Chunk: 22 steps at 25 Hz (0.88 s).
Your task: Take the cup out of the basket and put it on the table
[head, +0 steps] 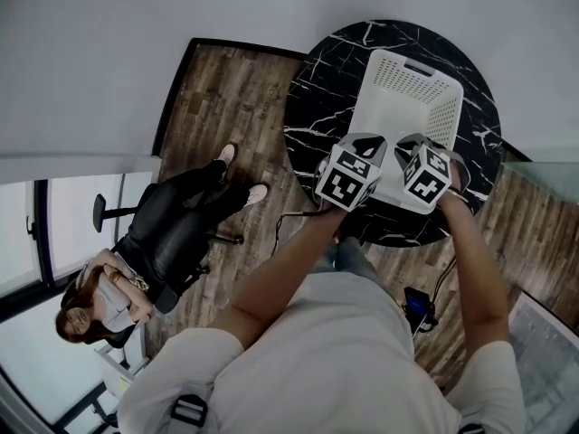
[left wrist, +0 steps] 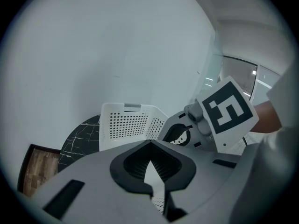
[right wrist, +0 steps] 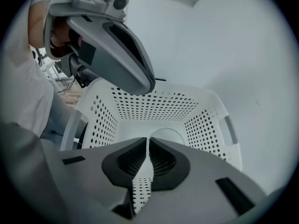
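While the right gripper's [right wrist: 148, 142] fingers [right wrist: 162, 161] are together, the cup [right wrist: 168, 135] lies beyond them in the basket [right wrist: 154, 106].

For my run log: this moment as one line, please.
cup: in basket | left gripper: shut, empty | right gripper: shut, empty, pointing into basket

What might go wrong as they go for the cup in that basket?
The right hand-held gripper has its jaws together; unless they open, it may only knock the cup about.
The basket has tall walls, so the lifted cup may catch its rim and drag it across the table.
The left hand-held gripper is close by; the two may bump.
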{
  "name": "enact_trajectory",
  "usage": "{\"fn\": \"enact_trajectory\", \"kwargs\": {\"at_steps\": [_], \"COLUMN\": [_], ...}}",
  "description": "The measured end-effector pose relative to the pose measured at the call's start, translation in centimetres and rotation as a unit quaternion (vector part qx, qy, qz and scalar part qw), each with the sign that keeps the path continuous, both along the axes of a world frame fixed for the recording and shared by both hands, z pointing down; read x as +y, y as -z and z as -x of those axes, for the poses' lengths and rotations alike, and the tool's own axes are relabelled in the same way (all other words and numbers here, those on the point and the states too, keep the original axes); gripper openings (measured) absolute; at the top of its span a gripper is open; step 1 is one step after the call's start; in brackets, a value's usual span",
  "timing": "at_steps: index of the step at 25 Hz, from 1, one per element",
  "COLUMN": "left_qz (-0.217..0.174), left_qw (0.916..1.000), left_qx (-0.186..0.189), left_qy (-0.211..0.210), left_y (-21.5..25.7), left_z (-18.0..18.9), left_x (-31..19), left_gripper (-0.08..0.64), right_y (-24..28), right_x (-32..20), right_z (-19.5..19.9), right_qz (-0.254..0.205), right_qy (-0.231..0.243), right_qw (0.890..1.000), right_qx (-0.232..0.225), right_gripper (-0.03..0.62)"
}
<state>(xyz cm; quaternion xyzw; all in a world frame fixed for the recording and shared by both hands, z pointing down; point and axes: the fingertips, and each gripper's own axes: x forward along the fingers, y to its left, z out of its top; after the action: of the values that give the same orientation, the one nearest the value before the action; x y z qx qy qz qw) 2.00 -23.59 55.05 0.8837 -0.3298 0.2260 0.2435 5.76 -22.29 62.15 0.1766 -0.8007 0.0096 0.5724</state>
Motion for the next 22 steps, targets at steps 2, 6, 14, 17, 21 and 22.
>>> {"fn": "enact_trajectory", "kwargs": {"at_steps": [2,6,14,17,21,22], "left_qz": [-0.002,-0.008,-0.023,-0.031,-0.031,-0.029], "left_qw": [1.0000,0.9999,0.9996,0.9994,0.9992,0.9993], "left_qx": [-0.003,-0.004,-0.005,-0.006,-0.007,-0.006], "left_qy": [-0.001,-0.006,-0.013,-0.016,-0.023,-0.024], "left_y": [0.3,1.2,2.6,3.2,3.3,3.3], "left_z": [0.1,0.0,-0.8,-0.9,-1.1,-1.1], "left_x": [0.0,0.2,0.6,0.4,0.7,0.8], "left_gripper": [0.005,0.005,0.005,0.005,0.005,0.005], "right_y": [0.8,2.6,6.1,7.3,8.8,9.1], "right_x": [0.2,0.6,1.4,1.5,1.9,2.1], "right_z": [0.1,0.2,0.2,0.3,0.4,0.4], "right_qz": [-0.006,-0.018,-0.042,-0.050,-0.060,-0.062], "right_qy": [0.001,0.002,0.007,0.009,0.012,0.013], "right_qw": [1.000,1.000,0.999,0.999,0.998,0.998], "right_qx": [-0.002,-0.004,-0.003,-0.002,-0.005,-0.005], "right_gripper": [0.025,0.025,0.025,0.025,0.023,0.025]}}
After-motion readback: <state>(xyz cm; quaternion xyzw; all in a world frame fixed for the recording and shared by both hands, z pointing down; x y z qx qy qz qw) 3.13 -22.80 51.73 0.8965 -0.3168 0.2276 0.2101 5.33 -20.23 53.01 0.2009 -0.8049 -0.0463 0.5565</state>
